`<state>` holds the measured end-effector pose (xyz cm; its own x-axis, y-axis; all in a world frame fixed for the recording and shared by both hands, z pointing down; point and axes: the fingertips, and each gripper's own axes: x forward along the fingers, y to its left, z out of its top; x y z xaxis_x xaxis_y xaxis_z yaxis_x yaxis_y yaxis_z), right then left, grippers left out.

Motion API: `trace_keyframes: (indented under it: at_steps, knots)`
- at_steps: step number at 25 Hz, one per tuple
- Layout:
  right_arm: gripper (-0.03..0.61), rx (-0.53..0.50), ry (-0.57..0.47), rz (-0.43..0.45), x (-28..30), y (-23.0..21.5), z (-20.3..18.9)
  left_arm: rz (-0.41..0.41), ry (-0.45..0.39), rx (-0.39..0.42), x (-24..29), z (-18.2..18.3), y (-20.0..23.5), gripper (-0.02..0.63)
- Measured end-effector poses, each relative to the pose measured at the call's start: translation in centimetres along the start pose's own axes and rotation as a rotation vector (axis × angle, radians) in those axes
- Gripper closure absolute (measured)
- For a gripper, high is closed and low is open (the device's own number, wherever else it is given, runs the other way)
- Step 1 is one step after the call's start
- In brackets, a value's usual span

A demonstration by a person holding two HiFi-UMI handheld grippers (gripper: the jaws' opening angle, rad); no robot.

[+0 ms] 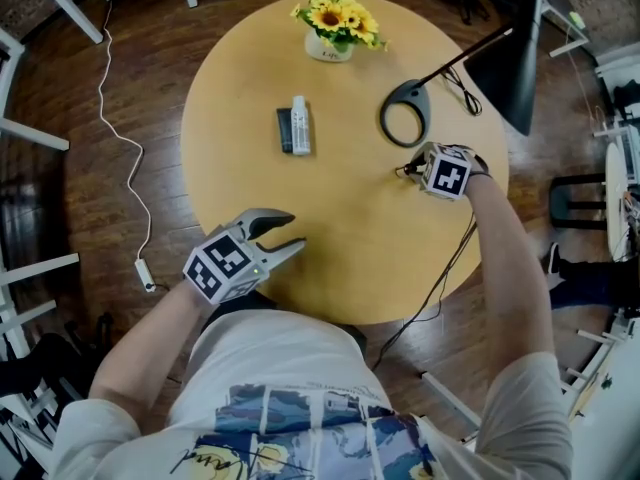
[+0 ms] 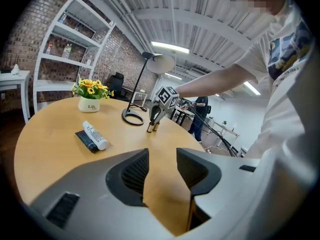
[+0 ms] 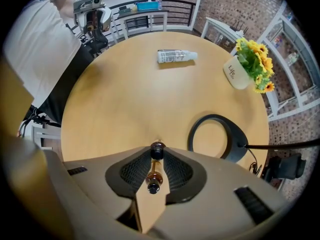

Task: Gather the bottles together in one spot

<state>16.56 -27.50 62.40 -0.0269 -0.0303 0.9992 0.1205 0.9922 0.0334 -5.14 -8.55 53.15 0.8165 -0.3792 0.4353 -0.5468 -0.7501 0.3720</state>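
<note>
While the right gripper (image 3: 157, 153) pinches a slim amber bottle (image 3: 154, 175), the left gripper (image 2: 162, 156) stands half-open, empty.

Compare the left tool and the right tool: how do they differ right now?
The left tool stands open with nothing between its jaws; the right tool is closed on a small amber bottle. The left tool points nearly level by the near edge of the table; the right tool points straight down beside the lamp base. Both are hand-held over that table.

bottle (image 1: 300, 125) L of lamp base (image 1: 408, 94)
</note>
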Motion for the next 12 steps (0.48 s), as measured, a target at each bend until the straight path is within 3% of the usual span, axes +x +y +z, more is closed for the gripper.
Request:
trace_keyframes:
  at_steps: [3, 9, 12]
  knots:
    - [0.473, 0.015, -0.015, -0.030, -0.2, 0.0, -0.2, -0.005, 0.001, 0.001, 0.3, 0.0, -0.2, 0.448]
    - [0.387, 0.037, -0.035, -0.080, -1.4, 0.0, -0.7, -0.021, 0.010, 0.010, 0.9, 0.1, -0.6, 0.448]
    - [0.377, 0.093, -0.083, -0.131, -3.6, 0.1, -0.7, -0.024, 0.014, 0.005, 1.2, 0.0, -0.7, 0.446]
